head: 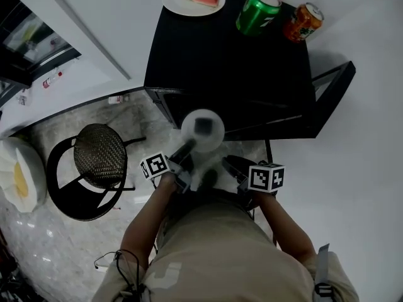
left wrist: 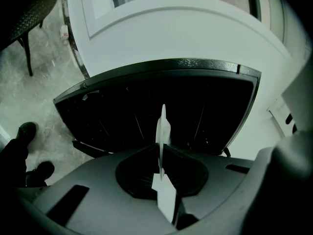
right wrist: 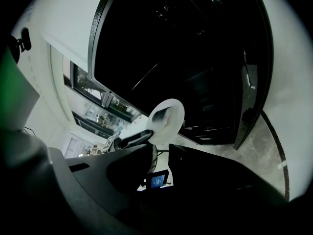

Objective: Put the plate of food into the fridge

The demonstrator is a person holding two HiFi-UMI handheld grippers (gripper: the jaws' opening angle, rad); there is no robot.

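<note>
**Plate at the fridge mouth, held by its rim alone**

The black mini fridge point(head: 214, 61) fills the head view from 11 to 2 o'clock; its door point(head: 332, 83) stands open at 3 o'clock and its dark interior faces the person; a round wicker chair point(head: 97, 155) stands on the floor at 9 o'clock. On the fridge top, at 12 o'clock, sit a watermelon plate point(head: 179, 6), a green can point(head: 257, 11) and an orange can point(head: 303, 21); none of these is being handled.

The task's small white plate point(head: 215, 138) carries a dark piece of food point(head: 203, 126) too blurred to name; it hangs at the middle of the view, just in front of the opening and not yet inside. The left gripper point(head: 187, 148) has its fingers closed on the rim at the plate's 7 o'clock. The right gripper point(head: 234, 167), at the plate's 5 o'clock, has its fingers apart with nothing between them.

The likely trouble is the one-sided hold. With only the near rim pinched, the far edge may droop and the food may slide off. The far rim could also clip a shelf or the frame on entry and twist the plate in the fingers. The open door, if nudged, could swing into the path.
</note>
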